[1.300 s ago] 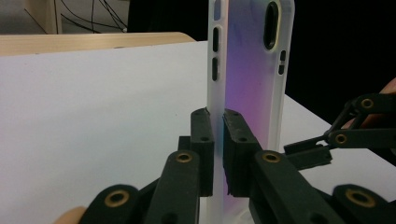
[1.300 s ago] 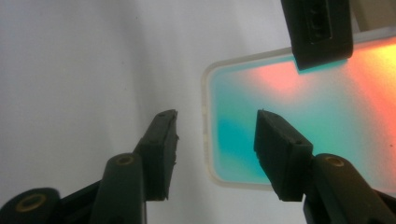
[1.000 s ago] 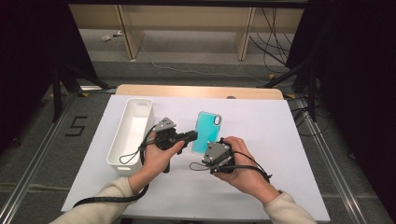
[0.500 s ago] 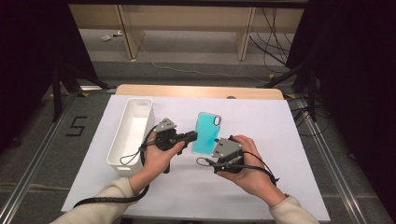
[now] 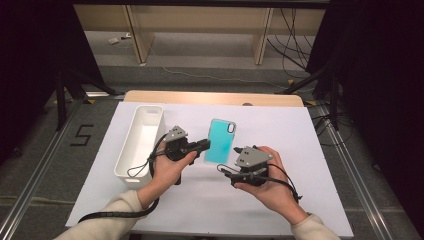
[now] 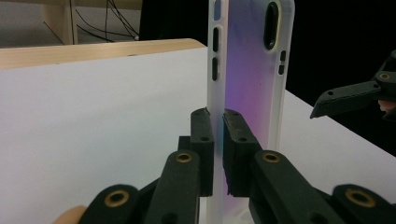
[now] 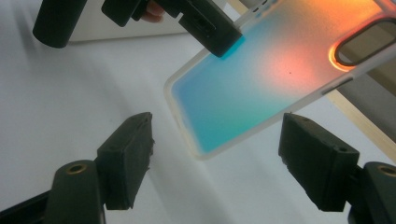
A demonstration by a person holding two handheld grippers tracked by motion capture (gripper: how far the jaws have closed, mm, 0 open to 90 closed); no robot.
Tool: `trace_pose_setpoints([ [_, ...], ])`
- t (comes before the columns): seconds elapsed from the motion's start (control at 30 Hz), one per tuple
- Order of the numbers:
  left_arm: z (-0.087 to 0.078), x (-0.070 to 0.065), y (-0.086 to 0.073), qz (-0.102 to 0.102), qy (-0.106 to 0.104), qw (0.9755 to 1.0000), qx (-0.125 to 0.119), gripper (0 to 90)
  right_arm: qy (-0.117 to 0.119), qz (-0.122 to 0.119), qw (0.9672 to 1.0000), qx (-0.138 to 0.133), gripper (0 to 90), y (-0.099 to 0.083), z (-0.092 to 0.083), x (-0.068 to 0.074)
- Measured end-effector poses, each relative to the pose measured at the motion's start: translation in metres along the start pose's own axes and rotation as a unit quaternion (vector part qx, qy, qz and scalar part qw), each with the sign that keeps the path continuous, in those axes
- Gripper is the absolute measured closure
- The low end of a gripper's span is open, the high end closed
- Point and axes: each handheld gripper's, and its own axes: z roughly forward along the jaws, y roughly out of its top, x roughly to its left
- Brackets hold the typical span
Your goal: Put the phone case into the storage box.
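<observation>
A turquoise phone case is held just above the white table sheet. My left gripper is shut on its left long edge. In the left gripper view the case stands on edge, with the pads of the gripper pressing both sides of its rim. My right gripper sits near the case's lower corner; its jaws have just been opening. In the right gripper view the gripper stands wide open, and the case's corner hangs beyond the jaws, untouched. The left gripper bites the case's edge there.
A white oblong tray lies left of my left hand. The white sheet covers the table, with a wooden edge along its far side. One jaw of the right gripper shows at the right of the left gripper view.
My right gripper has drawn a little to the right, off the case's lower end, and its jaws have spread. The left gripper and the case have stayed put.
</observation>
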Motion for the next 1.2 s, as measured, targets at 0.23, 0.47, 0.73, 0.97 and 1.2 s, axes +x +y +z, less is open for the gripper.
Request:
trace_pose_setpoints([
  [0.23,-0.002,0.0,0.001,0.001,-0.003,1.0,-0.002,83.7,-0.01,0.021,0.9994,-0.023,26.1,-0.005,-0.003,-0.002],
  [0.47,-0.006,-0.001,0.002,0.002,-0.003,1.0,-0.006,83.7,-0.005,0.048,0.9977,-0.048,24.8,-0.01,-0.007,-0.002],
  [0.73,-0.011,0.0,0.005,0.002,-0.002,0.9999,-0.014,83.7,0.001,0.089,0.9934,-0.073,23.4,-0.017,-0.015,-0.005],
  [0.97,-0.015,-0.001,0.007,0.006,-0.004,0.9998,-0.018,83.7,-0.013,0.115,0.9888,-0.094,22.9,-0.024,-0.022,-0.008],
  [1.2,-0.021,0.0,0.009,0.007,-0.002,0.9997,-0.023,83.7,-0.021,0.134,0.9863,-0.094,22.5,-0.035,-0.031,-0.013],
])
